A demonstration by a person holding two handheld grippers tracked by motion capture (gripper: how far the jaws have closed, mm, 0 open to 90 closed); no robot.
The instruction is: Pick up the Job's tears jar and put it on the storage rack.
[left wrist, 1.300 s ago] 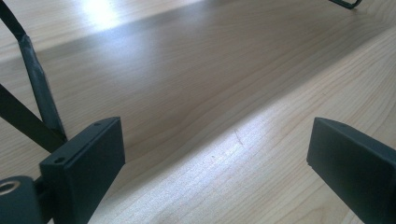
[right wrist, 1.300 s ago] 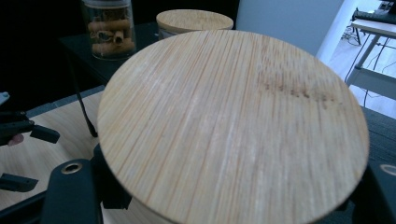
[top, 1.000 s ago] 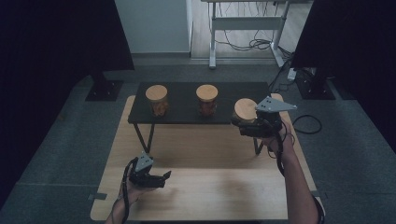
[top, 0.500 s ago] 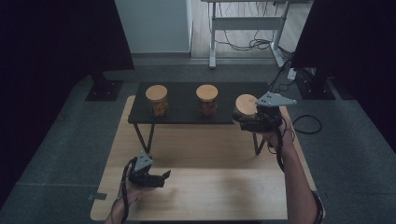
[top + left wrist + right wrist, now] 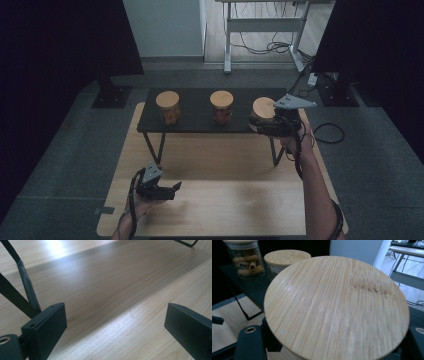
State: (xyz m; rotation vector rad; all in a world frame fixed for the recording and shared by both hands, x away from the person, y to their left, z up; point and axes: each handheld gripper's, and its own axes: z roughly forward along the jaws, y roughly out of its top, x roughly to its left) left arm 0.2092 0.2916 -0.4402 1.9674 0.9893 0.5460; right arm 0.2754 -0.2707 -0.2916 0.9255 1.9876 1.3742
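Note:
Three glass jars with bamboo lids are at a low black shelf (image 5: 200, 119) on the wooden table (image 5: 225, 200). The left jar (image 5: 167, 106) and the middle jar (image 5: 221, 105) stand on it. At the shelf's right end, my right gripper (image 5: 260, 125) is shut on the right jar (image 5: 263, 107) just below its lid. That lid (image 5: 337, 305) lies between the jaws of my right gripper (image 5: 332, 342). Whether this jar rests on the shelf I cannot tell. My left gripper (image 5: 172, 189) lies low over the table's near left, open, with bare wood between the jaws of my left gripper (image 5: 117, 322).
The shelf stands on thin black wire legs (image 5: 152, 147). In the right gripper view the middle jar (image 5: 287, 256) and the far jar (image 5: 244, 260) with rolled snacks stand behind. A desk frame (image 5: 260, 30) and cables (image 5: 330, 132) are on the floor beyond the table.
My right gripper has carried the jar a little farther away, over the shelf's right end. The left gripper has stayed where it was.

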